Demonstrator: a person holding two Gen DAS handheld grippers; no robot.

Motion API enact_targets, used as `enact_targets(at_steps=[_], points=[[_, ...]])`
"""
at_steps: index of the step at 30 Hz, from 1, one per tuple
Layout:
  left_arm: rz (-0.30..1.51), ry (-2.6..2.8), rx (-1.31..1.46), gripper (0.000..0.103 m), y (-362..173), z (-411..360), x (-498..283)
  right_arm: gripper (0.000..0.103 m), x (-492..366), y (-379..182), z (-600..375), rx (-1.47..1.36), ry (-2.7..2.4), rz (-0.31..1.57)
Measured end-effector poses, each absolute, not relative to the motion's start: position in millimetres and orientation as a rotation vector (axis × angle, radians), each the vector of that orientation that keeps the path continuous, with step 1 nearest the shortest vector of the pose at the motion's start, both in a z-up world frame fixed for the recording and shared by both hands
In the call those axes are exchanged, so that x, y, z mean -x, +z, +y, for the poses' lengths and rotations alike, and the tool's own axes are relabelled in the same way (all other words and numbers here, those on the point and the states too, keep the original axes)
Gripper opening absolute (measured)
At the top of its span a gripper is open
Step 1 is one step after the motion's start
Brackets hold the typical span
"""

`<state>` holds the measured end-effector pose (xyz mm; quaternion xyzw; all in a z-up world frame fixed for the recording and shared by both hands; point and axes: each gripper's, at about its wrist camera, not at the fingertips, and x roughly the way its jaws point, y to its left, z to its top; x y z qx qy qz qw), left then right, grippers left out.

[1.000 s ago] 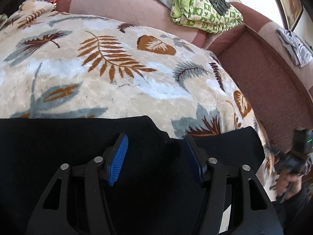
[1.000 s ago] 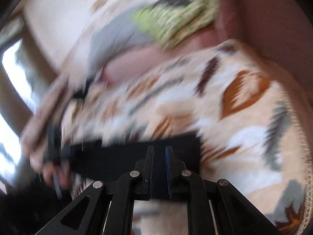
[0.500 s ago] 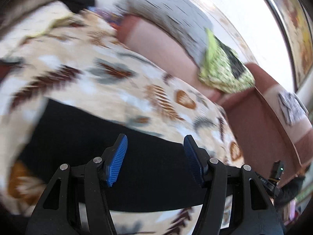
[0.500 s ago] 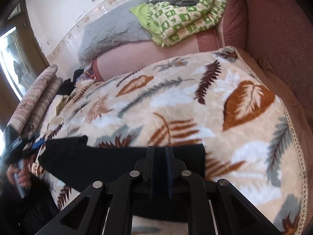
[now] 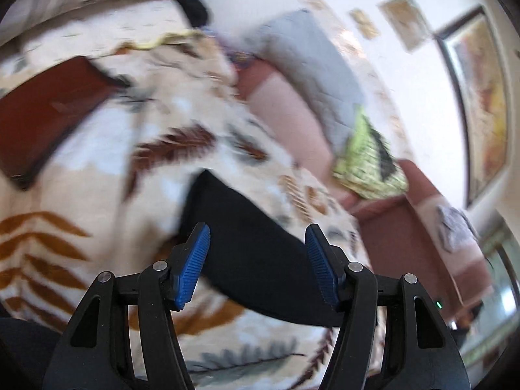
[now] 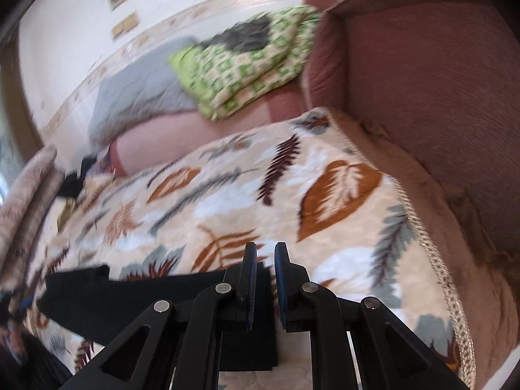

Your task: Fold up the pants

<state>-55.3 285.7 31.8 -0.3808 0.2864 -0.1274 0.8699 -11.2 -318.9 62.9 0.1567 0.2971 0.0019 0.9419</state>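
Note:
Black pants (image 5: 227, 201) lie in a long strip on a leaf-patterned blanket (image 5: 97, 175). My left gripper (image 5: 257, 229) hovers over one end of the strip, its blue pads wide apart and holding nothing. In the right wrist view the pants (image 6: 146, 295) run from the left edge to under my right gripper (image 6: 265, 246). Its jaws stand almost together. The tips lie over the blanket (image 6: 325, 195), just past the pants' far edge, with no cloth seen between them. A blurred hand (image 6: 13, 325) shows at the far left.
A folded green patterned cloth (image 6: 247, 65) and a grey quilt (image 6: 139, 91) rest on the sofa back. The red-brown sofa arm (image 6: 422, 97) rises at the right, past the blanket's fringed edge. A dark red flat thing (image 5: 42, 123) lies on the blanket at the left.
My left gripper has swept sideways along the pants and rolled; it now stands over their end instead of their middle, still open. The right gripper shifted a little and stays shut.

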Motion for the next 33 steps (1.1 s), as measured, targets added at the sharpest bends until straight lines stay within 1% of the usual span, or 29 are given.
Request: enact_targets(at_steps=[3,7,9,10,11,12,16,18,19,21,22,23,24,25,30,33], points=[[0.619,-0.366,0.737,0.06,37.3,263.5,48.5,0.01,11.4,61.2,-326.9,-0.351,-0.02,0.614],[0.635,-0.479,0.681,0.06,43.0,239.6,44.4,0.01,10.1,63.6,-314.8,-0.28,-0.015,0.628],[0.687,-0.455,0.681,0.06,34.9,237.7,32.6,0.01,8.6,63.6,-305.1,-0.233,0.004,0.643],[0.753,-0.415,0.697,0.06,23.8,238.9,23.5,0.01,7.7,63.2,-300.6,-0.211,0.01,0.652],[0.827,-0.349,0.728,0.051,7.8,245.2,14.4,0.01,6.9,62.1,-298.4,-0.195,0.008,0.657],[0.833,-0.341,0.797,0.048,-2.2,253.9,11.6,0.01,6.0,61.4,-295.3,-0.177,0.008,0.665],[0.707,-0.442,0.94,0.049,10.0,272.2,26.4,0.01,5.5,59.3,-289.0,-0.142,0.017,0.674],[0.67,-0.495,0.961,0.051,17.1,274.1,32.1,0.01,5.7,57.7,-289.7,-0.142,0.018,0.678],[0.659,-0.506,0.955,0.054,20.8,274.0,33.9,0.01,5.6,57.0,-291.1,-0.151,0.021,0.679],[0.679,-0.489,0.931,0.056,22.0,270.1,32.4,0.01,6.7,57.9,-292.9,-0.17,0.03,0.671],[0.726,-0.407,0.897,0.056,15.6,269.4,29.8,0.01,7.2,58.9,-293.8,-0.179,0.036,0.664],[0.764,-0.32,0.87,0.056,9.5,270.7,28.0,0.01,7.5,59.8,-294.6,-0.187,0.042,0.658],[0.8,-0.237,0.854,0.053,2.2,274.2,26.8,0.01,8.1,60.8,-295.3,-0.194,0.044,0.65],[0.79,-0.205,0.885,0.047,-4.4,279.6,25.9,0.01,8.2,61.8,-295.2,-0.199,0.045,0.645],[0.736,-0.148,0.796,0.047,8.6,271.4,28.6,0.01,6.8,66.7,-290.0,-0.209,0.07,0.62],[0.717,-0.155,0.777,0.048,26.8,263.6,30.3,0.01,7.4,72.5,-283.9,-0.203,0.076,0.59]])
